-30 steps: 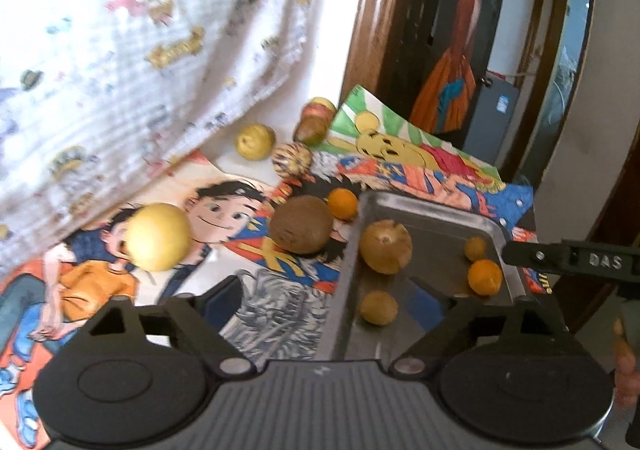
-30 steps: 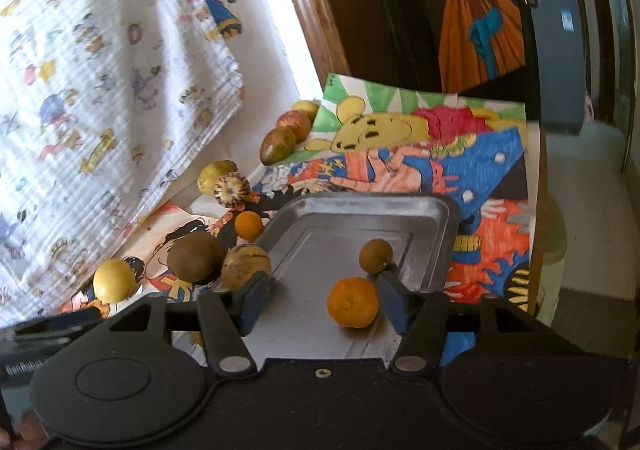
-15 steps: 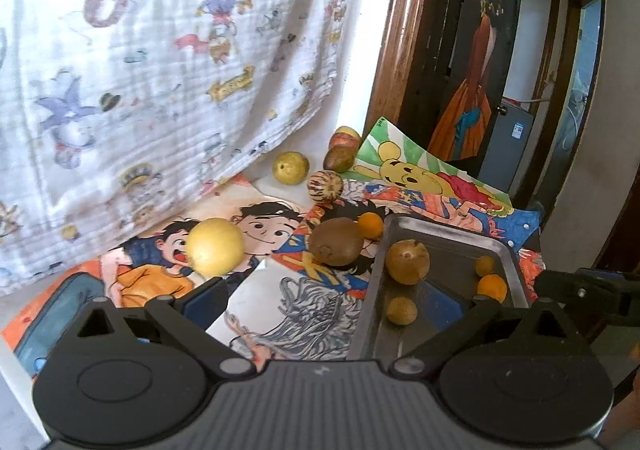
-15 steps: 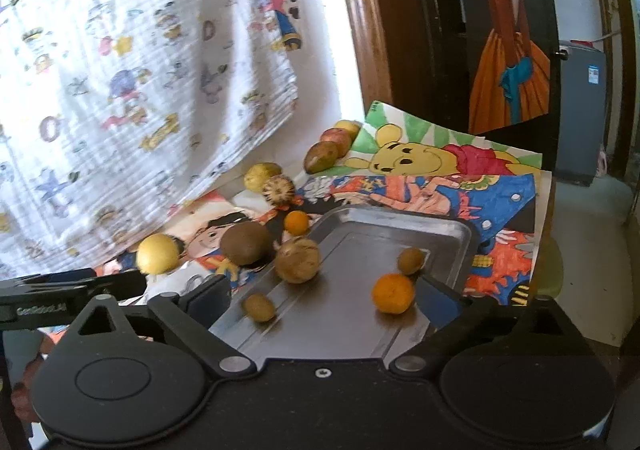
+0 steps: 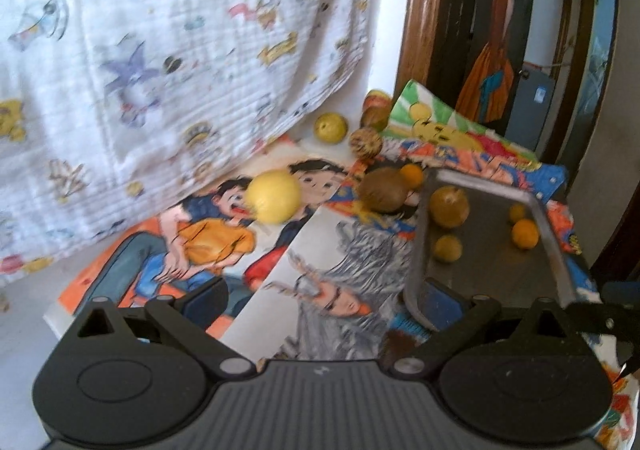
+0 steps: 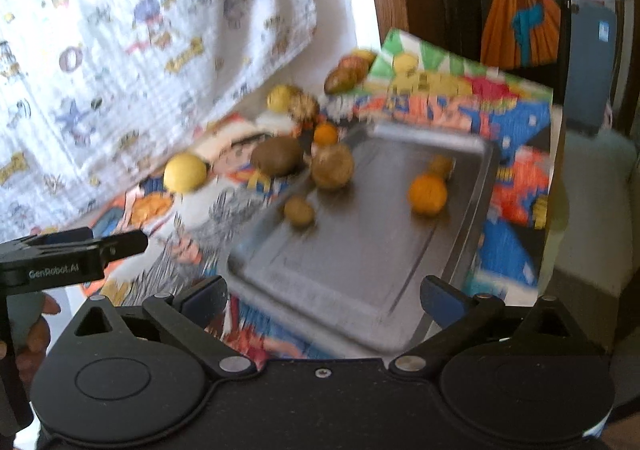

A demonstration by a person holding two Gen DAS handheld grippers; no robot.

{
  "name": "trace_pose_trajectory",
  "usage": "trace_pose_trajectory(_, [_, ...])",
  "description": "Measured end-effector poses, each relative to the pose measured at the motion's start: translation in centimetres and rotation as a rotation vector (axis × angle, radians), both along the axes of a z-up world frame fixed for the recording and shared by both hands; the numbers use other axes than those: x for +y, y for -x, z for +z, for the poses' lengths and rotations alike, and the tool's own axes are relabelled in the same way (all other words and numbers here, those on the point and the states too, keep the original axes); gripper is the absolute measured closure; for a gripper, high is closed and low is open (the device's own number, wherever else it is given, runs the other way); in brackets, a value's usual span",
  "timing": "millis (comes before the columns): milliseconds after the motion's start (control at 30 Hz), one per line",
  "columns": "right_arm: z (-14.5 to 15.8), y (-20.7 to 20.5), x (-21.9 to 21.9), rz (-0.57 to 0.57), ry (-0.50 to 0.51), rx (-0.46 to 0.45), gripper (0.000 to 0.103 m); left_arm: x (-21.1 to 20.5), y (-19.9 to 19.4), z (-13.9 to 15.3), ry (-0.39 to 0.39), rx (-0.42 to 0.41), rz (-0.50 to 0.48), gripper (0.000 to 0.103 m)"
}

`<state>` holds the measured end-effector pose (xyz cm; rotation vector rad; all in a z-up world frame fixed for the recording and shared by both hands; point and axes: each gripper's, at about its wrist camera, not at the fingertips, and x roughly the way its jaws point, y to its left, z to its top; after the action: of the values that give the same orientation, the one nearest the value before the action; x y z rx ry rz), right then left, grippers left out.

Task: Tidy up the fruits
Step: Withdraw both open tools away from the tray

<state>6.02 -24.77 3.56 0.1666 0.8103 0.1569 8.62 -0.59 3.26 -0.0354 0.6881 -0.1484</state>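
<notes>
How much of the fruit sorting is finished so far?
Four fruits already lie in the metal tray, among them an orange. Nothing is in hand: the left gripper and right gripper are both open and empty. About seven fruits remain outside on the pictures, including the yellow ball-shaped fruit and a brown one.

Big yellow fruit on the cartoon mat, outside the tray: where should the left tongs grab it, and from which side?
Grip the yellow fruit across its widest middle, coming straight in from the near side with the open left tongs. It is round, so any diameter works, and it sits apart from the brown fruit, which probably leaves room for both fingers.
</notes>
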Motion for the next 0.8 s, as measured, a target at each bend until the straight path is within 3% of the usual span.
trace_pose_trajectory(367, [-1.9, 0.5, 2.3, 0.040, -0.048, 0.174, 0.001, 1.9, 1.0, -1.2, 0.017, 0.049, 0.040, 0.000])
trace_pose_trajectory(800, [-2.0, -1.4, 5.8, 0.164, -0.051, 0.208, 0.001, 3.6, 0.6, -1.3, 0.013, 0.066, 0.091, 0.000])
